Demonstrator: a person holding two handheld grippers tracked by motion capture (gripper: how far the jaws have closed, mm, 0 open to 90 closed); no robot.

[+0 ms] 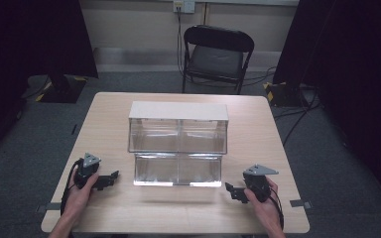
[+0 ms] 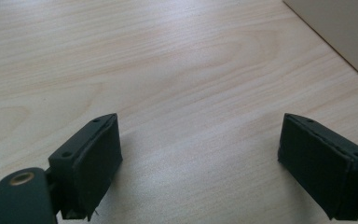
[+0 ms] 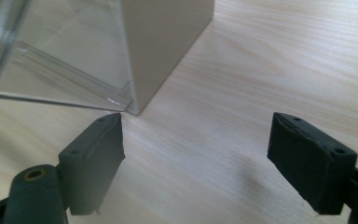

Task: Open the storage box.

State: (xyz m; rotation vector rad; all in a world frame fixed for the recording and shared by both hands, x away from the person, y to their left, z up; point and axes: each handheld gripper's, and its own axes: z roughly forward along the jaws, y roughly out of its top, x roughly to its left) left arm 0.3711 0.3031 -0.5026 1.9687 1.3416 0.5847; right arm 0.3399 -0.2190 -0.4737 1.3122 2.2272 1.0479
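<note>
Both grippers, left (image 1: 110, 177) and right (image 1: 230, 189), sit wide open and empty on the bench (image 1: 109, 114), flanking the clear bin (image 1: 177, 144) at 12 o'clock, right one slightly nearer.

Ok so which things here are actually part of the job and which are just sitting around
Part of the job:
- clear two-tier bin organizer in the middle of the table
- left gripper, fingers spread, nothing between them
- right gripper, fingers spread, nothing between them, close to the organizer's corner

Just lying about:
- black folding chair behind the table
- cables on the floor
</note>
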